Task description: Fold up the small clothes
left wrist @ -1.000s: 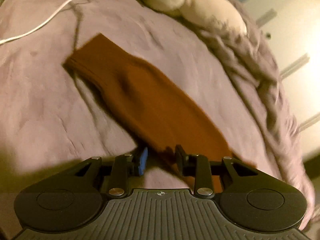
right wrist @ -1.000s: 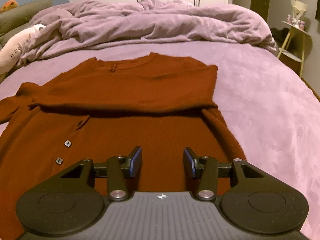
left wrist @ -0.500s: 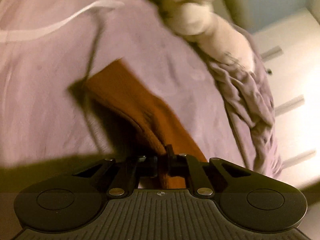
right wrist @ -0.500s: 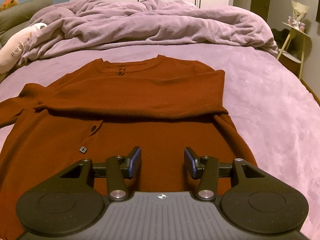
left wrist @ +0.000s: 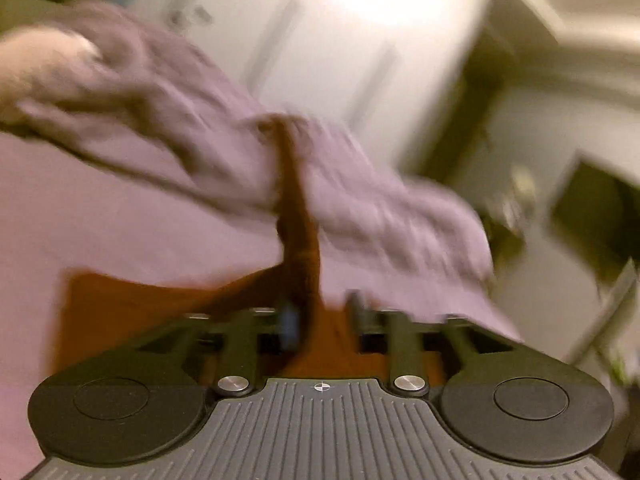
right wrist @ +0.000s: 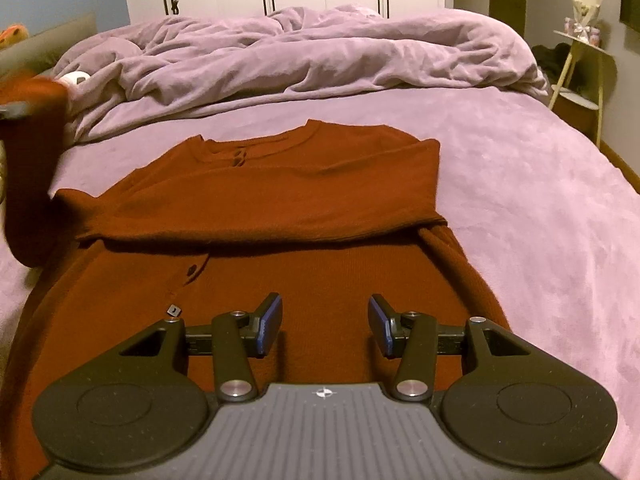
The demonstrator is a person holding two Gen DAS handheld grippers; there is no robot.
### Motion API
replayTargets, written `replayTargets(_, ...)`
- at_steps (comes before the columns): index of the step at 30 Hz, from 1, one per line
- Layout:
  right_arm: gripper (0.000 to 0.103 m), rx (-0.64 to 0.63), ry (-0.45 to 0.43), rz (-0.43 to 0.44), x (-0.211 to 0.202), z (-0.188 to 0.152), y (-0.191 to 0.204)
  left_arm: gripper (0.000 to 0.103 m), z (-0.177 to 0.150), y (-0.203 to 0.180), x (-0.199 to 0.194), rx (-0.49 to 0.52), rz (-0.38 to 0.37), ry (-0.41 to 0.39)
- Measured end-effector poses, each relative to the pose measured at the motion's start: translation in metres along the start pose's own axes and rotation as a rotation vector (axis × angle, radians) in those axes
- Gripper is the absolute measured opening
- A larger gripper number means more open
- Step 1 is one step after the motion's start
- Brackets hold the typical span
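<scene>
While the rust cardigan (right wrist: 256,232) lies flat on the bed (right wrist: 540,208) with one sleeve folded across, my left gripper (left wrist: 322,322), fingers just reopening, swings the other sleeve (left wrist: 296,216) over. Right gripper (right wrist: 324,326) hovers released; body folds remain.

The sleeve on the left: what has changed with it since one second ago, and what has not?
The left claw closed on the sleeve, lifted it off the bed and swung it toward the cardigan; its jaws have just been opening, the sleeve between them. The right claw stayed open over the hem.
</scene>
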State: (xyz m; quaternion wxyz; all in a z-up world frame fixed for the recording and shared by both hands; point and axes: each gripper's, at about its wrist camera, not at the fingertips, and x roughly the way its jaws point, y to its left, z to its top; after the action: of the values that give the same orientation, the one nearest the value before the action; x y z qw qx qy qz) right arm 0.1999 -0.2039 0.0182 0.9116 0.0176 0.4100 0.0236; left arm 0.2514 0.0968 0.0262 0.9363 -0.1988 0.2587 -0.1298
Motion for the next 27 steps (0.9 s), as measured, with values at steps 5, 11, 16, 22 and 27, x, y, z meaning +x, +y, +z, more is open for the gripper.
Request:
replayTargets(5, 0.047, 0.0, -0.01, 0.002, -0.003, 0.006, -0.013, 0.051, -0.058, -0.008, 0.035, -0.05, 0.026, 0.178)
replayTargets(11, 0.047, 0.017, 0.013, 0.128, 0.024, 0.032, -0.009, 0.054, -0.066, 0.039, 0.015, -0.109, 0.227, 0.196)
replayTargets(16, 0.047, 0.107, 0.049, 0.27, 0.078, 0.069, 0.014, 0.058, -0.068, 0.052, 0.0, -0.122, 0.287, 0.192)
replayTargets(22, 0.047, 0.2, 0.174, 0.333, 0.136, 0.088, 0.034, 0.06, -0.074, 0.057, 0.0, -0.093, 0.308, 0.19)
replayTargets(27, 0.012, 0.109, 0.177, 0.34, 0.144, 0.094, 0.057, 0.065, -0.072, 0.06, -0.001, -0.099, 0.299, 0.198)
